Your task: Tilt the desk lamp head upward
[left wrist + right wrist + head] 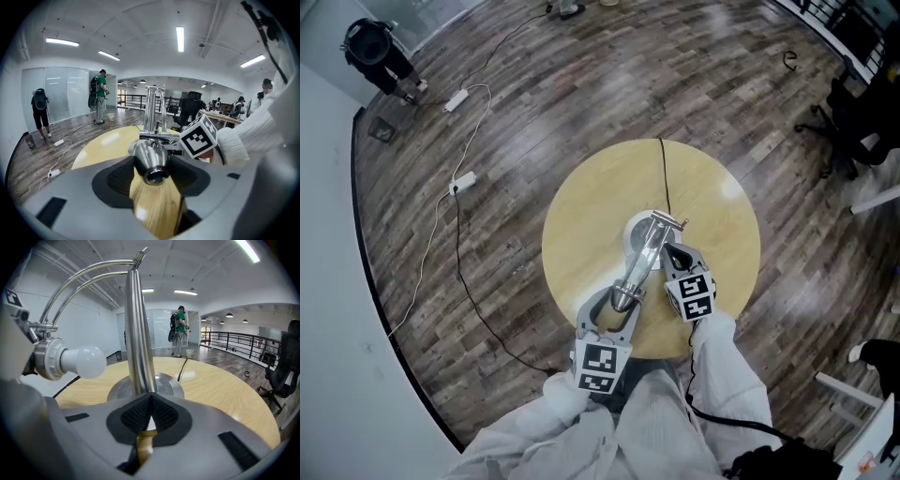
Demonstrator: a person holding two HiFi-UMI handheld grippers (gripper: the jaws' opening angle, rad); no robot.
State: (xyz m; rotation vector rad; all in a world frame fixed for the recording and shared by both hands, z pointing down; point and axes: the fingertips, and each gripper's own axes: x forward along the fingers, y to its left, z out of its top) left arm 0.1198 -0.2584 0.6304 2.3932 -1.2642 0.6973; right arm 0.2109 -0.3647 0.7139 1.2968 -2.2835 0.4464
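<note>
A chrome desk lamp stands on the round wooden table [581,225], its base [639,234] near the middle. The stem [138,333] rises and arches over to the lamp head [150,161], a chrome cone with a white bulb [84,361]. The head hangs low over the table's near edge. My left gripper [614,305] is open wide, and the chrome head sits between its jaws with the dark pads close on either side. My right gripper [150,397] is shut with nothing between its jaws. Its tips sit at the foot of the stem, above the base [164,383].
The lamp's black cord [664,173] runs off the table's far edge. Cables and a power strip [464,181] lie on the wood floor at left. An office chair [853,112] stands at right. A person [380,56] stands far off by the glass wall.
</note>
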